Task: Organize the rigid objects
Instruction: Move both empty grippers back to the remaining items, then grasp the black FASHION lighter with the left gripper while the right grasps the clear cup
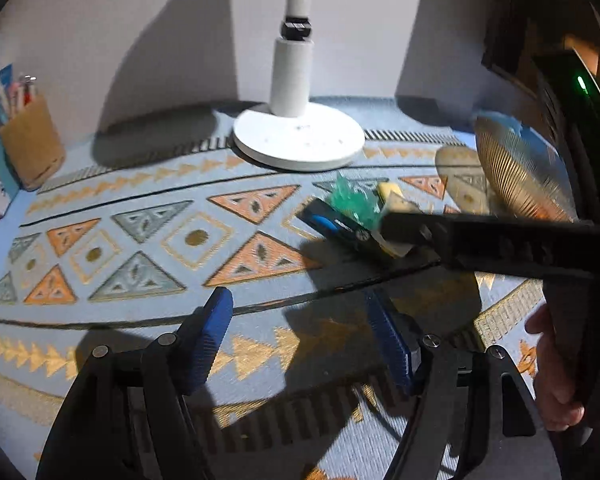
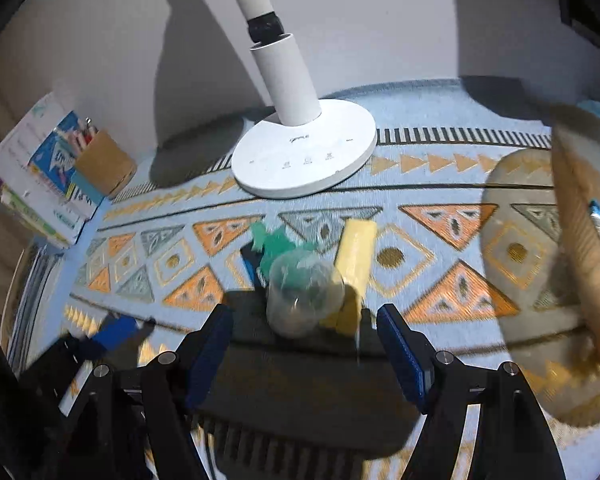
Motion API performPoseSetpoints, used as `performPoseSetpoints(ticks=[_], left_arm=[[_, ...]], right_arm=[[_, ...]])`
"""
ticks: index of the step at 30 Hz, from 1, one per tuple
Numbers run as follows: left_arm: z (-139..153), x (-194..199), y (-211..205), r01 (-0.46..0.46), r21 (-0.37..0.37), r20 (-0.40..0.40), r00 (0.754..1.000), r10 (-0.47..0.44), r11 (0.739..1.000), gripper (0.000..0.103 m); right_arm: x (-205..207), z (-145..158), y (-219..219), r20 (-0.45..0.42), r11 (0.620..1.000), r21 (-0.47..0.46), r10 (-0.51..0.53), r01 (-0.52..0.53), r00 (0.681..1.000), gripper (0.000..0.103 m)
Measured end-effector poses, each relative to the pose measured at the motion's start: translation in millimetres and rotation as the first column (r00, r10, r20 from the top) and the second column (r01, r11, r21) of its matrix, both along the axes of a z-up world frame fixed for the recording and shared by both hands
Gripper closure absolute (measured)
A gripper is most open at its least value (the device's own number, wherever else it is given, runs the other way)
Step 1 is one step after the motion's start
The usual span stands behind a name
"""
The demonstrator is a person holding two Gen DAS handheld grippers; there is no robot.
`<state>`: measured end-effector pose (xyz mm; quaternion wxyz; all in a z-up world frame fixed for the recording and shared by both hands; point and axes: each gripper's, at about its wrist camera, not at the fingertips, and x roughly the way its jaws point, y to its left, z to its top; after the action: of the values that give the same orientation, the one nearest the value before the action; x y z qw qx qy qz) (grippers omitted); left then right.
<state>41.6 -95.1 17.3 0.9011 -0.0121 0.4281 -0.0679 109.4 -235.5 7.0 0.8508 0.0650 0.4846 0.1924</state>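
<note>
nearest, the left gripper (image 1: 300,336) hangs spread and empty over the patterned cloth (image 1: 140,248). the right gripper (image 2: 304,344), jaws wide, seems lined up on the clear cup (image 2: 304,296), touching a yellow block (image 2: 356,256) and green piece (image 2: 274,246). beyond stands the lamp base (image 2: 304,156).
</note>
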Motion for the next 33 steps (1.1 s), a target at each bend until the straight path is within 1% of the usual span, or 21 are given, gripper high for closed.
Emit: performPoseSetpoints(ticks=[1, 3, 4, 5, 7, 9, 11, 13, 15, 16, 17, 18, 19, 20, 21, 23, 26, 29, 33], left_arm=[[-1, 3, -3, 0.005, 0.003, -0.008, 1.0, -0.005, 1.0, 0.035], [-3, 8, -7, 0.015, -0.001, -0.014, 1.0, -0.015, 1.0, 0.035], [-3, 11, -11, 0.022, -0.004, -0.02, 1.0, -0.022, 1.0, 0.035], [-5, 14, -14, 0.028, -0.008, -0.026, 0.999, -0.029, 1.0, 0.035], [-7, 23, -21, 0.035, -0.029, -0.038, 0.999, -0.036, 0.999, 0.035], [-11, 31, -26, 0.015, -0.044, -0.052, 0.998, -0.018, 0.999, 0.035], [-16, 41, -29, -0.007, -0.066, -0.071, 0.997, 0.002, 0.998, 0.035], [-16, 48, -34, -0.037, -0.043, -0.053, 0.998, 0.034, 0.998, 0.035], [-17, 56, -41, -0.037, -0.032, -0.058, 0.998, 0.035, 0.999, 0.035], [-19, 61, -46, -0.044, -0.016, -0.063, 0.997, 0.043, 0.999, 0.034], [-20, 63, -51, -0.056, 0.014, -0.048, 0.997, 0.056, 0.998, 0.033], [-21, 63, -53, -0.058, 0.042, -0.044, 0.997, 0.06, 0.997, 0.035], [-24, 63, -57, -0.048, 0.09, -0.045, 0.998, 0.052, 0.995, 0.035], [-23, 60, -59, -0.038, 0.104, -0.036, 0.998, 0.042, 0.994, 0.037], [-22, 59, -57, -0.025, 0.104, -0.04, 0.999, 0.029, 0.994, 0.044], [-19, 53, -49, 0.012, 0.073, -0.058, 0.998, -0.007, 0.997, 0.053], [-15, 44, -28, 0.031, 0.036, -0.074, 0.997, -0.029, 0.999, 0.053], [-13, 41, -11, 0.031, 0.009, -0.08, 0.996, -0.03, 0.999, 0.053], [-13, 49, -11, 0.016, -0.013, -0.096, 0.995, -0.017, 1.0, 0.052]], right_arm=[[4, -1, 0, 0.0, 1.0, 0.006, -0.008, 0.008, 1.0, 0.033], [11, -5, 0, -0.012, 1.0, 0.023, -0.009, 0.01, 1.0, 0.057], [15, -8, 1, -0.024, 0.999, 0.035, 0.0, 0.001, 1.0, 0.061], [15, -8, 1, -0.011, 1.0, 0.031, -0.002, 0.002, 1.0, 0.062], [12, -6, -4, 0.009, 0.999, 0.044, -0.005, 0.005, 1.0, 0.062], [8, -1, -14, 0.028, 0.998, 0.064, -0.02, 0.019, 0.999, 0.062], [2, 7, -30, 0.069, 0.996, 0.069, -0.059, 0.055, 0.996, 0.062], [-3, 14, -44, 0.104, 0.994, 0.069, -0.088, 0.081, 0.991, 0.062], [-8, 18, -55, 0.149, 0.993, 0.052, -0.11, 0.103, 0.983, 0.062], [-9, 18, -59, 0.168, 0.992, 0.039, -0.122, 0.117, 0.978, 0.062], [-9, 17, -63, 0.172, 0.991, 0.039, -0.13, 0.125, 0.976, 0.062], [-9, 14, -66, 0.17, 0.991, 0.05, -0.133, 0.127, 0.976, 0.062], [-9, 10, -70, 0.164, 0.989, 0.077, -0.137, 0.125, 0.977, 0.062], [-9, 8, -72, 0.164, 0.988, 0.086, -0.138, 0.125, 0.977, 0.062], [-9, 5, -72, 0.167, 0.988, 0.086, -0.138, 0.125, 0.976, 0.062], [-9, 2, -73, 0.168, 0.989, 0.075, -0.139, 0.127, 0.976, 0.062], [-9, -1, -78, 0.162, 0.988, 0.091, -0.142, 0.128, 0.977, 0.062], [-10, 0, -79, 0.168, 0.987, 0.081, -0.151, 0.139, 0.974, 0.062], [-11, 0, -78, 0.178, 0.986, 0.025, -0.168, 0.166, 0.97, 0.062]])
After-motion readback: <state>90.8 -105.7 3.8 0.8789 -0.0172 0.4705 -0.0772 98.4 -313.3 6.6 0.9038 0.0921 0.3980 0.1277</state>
